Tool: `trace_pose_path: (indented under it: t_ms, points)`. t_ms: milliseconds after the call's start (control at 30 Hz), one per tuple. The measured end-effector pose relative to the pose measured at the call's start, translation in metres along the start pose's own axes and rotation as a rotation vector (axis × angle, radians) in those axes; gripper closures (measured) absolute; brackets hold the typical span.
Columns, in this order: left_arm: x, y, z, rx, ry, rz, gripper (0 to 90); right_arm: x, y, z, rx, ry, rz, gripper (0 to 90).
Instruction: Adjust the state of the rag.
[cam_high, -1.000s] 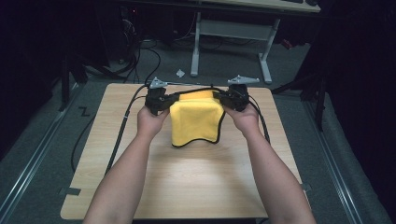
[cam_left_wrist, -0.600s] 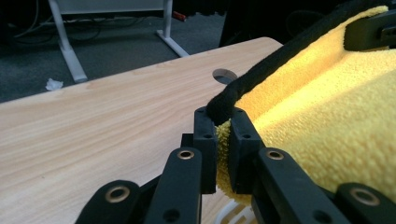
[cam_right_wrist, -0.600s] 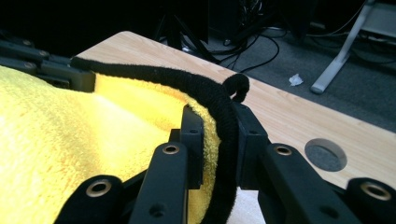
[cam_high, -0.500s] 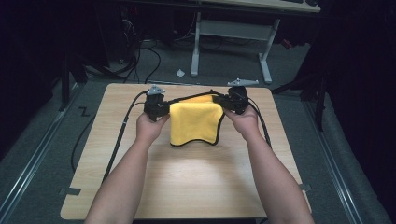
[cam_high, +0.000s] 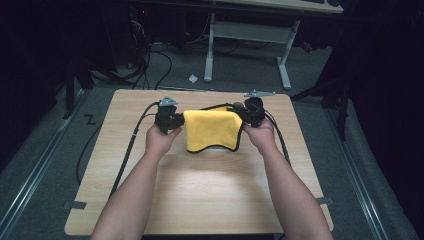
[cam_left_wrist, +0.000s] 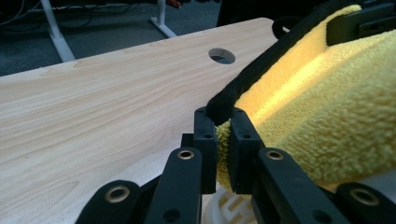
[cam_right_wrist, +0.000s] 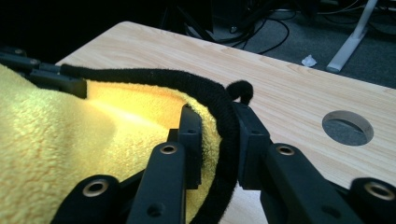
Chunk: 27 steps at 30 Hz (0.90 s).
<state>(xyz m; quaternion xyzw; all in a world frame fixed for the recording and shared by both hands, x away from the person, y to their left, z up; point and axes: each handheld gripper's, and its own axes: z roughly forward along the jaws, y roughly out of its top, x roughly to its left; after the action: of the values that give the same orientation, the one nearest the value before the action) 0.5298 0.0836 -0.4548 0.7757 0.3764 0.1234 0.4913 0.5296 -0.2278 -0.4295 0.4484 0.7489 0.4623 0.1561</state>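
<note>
Cloth (cam_high: 212, 129), yellow with black trim, held spread at upper centre of frame above wooden table (cam_high: 200, 195). Left gripper (cam_left_wrist: 223, 135) clamped on one top corner, right gripper (cam_right_wrist: 215, 140) clamped on the other. Likely kept taut for folding or flat laying.

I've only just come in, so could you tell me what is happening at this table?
A person is holding a yellow cloth with black trim between two hand-held tools over a wooden table. The left claw is shut on one top corner and the right claw on the other, so the cloth hangs stretched between them near the table's far edge. Its lower hem reaches the tabletop or hangs just above it.
</note>
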Motion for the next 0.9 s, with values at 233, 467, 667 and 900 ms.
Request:
trace_pose_path:
  t_ms: [233, 467, 667, 900]
  points:
    - [0.002, -0.005, -0.001, 0.022, -0.019, 0.005, 82.9, -0.01, 0.002, -0.015, -0.094, -0.092, 0.031, 53.1]
    - [0.002, -0.007, 0.0, 0.017, -0.012, -0.018, 71.2, -0.014, 0.001, -0.028, -0.117, -0.123, 0.025, 52.1]
    - [0.005, -0.009, -0.001, 0.032, 0.029, -0.02, 63.5, -0.019, -0.006, -0.032, -0.12, -0.13, 0.033, 50.5]
    - [0.013, -0.018, -0.005, 0.03, 0.067, -0.043, 62.5, -0.026, -0.019, -0.032, -0.096, -0.157, 0.035, 48.8]
